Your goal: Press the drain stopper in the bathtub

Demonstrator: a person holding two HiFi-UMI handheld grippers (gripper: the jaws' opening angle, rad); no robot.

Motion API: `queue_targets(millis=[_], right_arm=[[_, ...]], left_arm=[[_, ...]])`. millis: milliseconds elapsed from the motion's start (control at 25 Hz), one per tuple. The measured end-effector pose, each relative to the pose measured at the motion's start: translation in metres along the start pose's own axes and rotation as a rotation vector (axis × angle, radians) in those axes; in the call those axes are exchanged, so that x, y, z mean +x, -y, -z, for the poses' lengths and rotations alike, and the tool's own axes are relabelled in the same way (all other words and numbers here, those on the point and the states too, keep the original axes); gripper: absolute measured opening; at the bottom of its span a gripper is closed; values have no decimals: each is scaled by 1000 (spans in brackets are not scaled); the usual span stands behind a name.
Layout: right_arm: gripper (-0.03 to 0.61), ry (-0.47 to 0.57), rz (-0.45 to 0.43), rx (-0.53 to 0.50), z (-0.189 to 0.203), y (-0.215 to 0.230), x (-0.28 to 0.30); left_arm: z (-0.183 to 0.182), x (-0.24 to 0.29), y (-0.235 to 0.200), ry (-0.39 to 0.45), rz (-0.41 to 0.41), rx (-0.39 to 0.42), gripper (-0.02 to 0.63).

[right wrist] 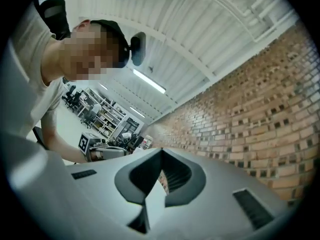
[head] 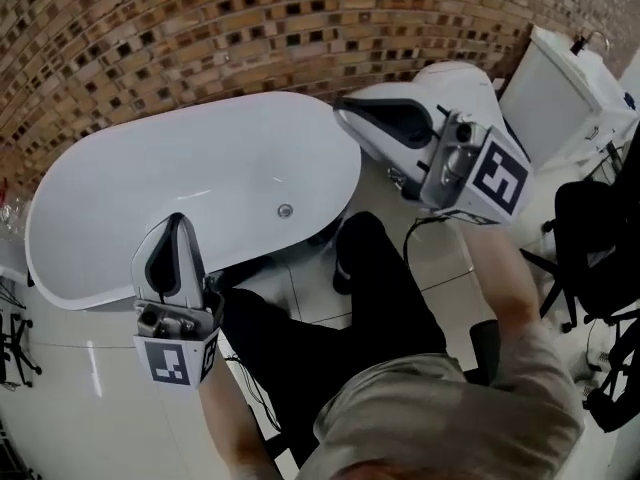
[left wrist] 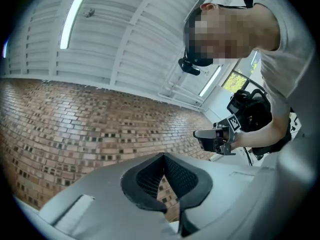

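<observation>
Now left gripper (head: 178,220) and right gripper (head: 342,114) hover, jaws together.

The head camera looked steeply down from above onto the bathtub (head: 150,188), the left gripper (head: 178,226) and the right gripper (head: 345,118). Each gripper camera pointed upward along its own jaws, and both shared the brick wall (left wrist: 75,129) and ceiling (left wrist: 125,34).

I'm seeing the bathtub (head: 150,183) basin lying open; the way from my left gripper (head: 177,220) to the drain stopper (head: 285,209) is running clear. Brick wall (head: 200,38) is closing off the far side. Toilet (head: 560,93) is crowding in just behind my right gripper (head: 342,114).
</observation>
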State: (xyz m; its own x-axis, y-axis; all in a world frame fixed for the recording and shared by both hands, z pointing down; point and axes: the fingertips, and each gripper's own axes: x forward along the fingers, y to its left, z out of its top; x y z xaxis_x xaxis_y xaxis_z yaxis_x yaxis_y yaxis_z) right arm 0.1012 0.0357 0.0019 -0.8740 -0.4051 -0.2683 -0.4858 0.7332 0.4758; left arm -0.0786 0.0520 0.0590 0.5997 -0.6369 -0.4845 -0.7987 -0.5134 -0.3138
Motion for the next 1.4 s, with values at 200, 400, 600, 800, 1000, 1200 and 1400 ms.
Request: queue_targets(millis=[200, 400, 600, 800, 1000, 1200, 1400], right_arm=[[0, 136, 7, -121, -98, -61, -44], [0, 203, 91, -282, -144, -106, -95], [0, 224, 144, -324, -159, -112, -123], [0, 274, 163, -322, -177, -111, -142], [0, 271, 145, -338, -176, -119, -138], [0, 275, 120, -341, -172, -125, -141], [0, 240, 103, -363, -160, -132, -134]], left_arm=[[-77, -22, 46, 78, 77, 63, -9], [-122, -33, 74, 127, 154, 129, -9], [-136, -34, 77, 131, 163, 102, -9], [-155, -24, 98, 158, 200, 99, -9], [-166, -26, 112, 181, 234, 103, -9], [-157, -31, 122, 147, 251, 126, -9], [-156, -36, 121, 151, 260, 107, -9]])
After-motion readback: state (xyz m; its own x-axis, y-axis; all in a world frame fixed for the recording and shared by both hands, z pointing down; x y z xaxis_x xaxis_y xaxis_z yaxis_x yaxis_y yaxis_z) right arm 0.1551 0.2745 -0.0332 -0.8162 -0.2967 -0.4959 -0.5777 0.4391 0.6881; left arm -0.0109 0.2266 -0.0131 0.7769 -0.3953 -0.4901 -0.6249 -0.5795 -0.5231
